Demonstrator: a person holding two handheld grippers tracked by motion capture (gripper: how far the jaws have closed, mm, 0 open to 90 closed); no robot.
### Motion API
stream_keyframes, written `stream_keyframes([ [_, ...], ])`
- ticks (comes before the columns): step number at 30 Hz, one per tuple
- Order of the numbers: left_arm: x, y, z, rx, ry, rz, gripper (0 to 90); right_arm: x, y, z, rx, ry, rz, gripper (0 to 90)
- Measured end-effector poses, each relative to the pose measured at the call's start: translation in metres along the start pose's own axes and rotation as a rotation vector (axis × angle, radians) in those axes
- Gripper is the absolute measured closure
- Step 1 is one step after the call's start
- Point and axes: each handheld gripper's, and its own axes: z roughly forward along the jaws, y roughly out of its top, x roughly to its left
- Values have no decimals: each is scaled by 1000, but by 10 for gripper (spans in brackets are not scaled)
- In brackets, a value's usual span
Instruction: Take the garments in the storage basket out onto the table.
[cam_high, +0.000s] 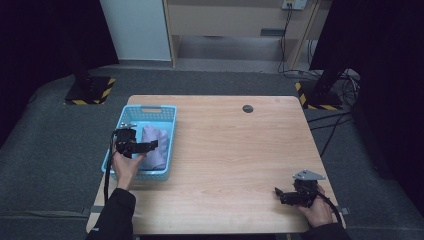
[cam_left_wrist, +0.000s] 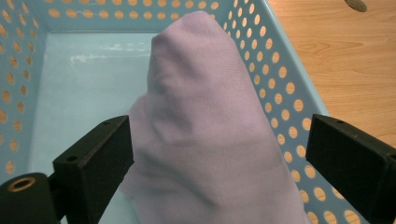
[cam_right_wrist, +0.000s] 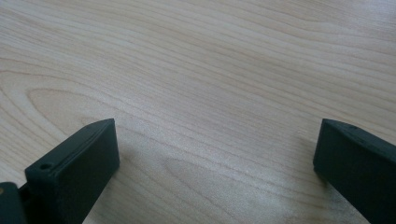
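Lilac cloth (cam_left_wrist: 210, 140) lies bunched in the blue perforated basket (cam_left_wrist: 280, 70), leaning against its long wall on the tabletop-centre side; the basket sits near the tabletop's (cam_high: 230, 150) left edge. Our left tool (cam_high: 150, 146) hangs over the basket with jaws wide apart, the cloth's hump between them, one pad just at the fabric, no squeeze that we can see. Risks, as we judge them: closing here could catch only a loose fold, and the cloth would slide out on lifting; the far jaw could snag the wall holes and drag the light basket along. Right tool (cam_high: 280, 194) rests near the front right corner, jaws apart over bare wood.
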Motion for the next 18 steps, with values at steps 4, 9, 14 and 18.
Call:
stream_keyframes([
  [4, -1, 1, 2, 4, 0, 3, 66, 0, 0, 0, 0, 0, 0, 5],
  [9, -1, 5, 6, 5, 5, 2, 65, 0, 0, 0, 0, 0, 0, 5],
  [14, -1, 6, 11, 11, 5, -2, 67, 0, 0, 0, 0, 0, 0, 5],
  [18, -1, 9, 13, 15, 7, -6, 70, 0, 0, 0, 0, 0, 0, 5],
])
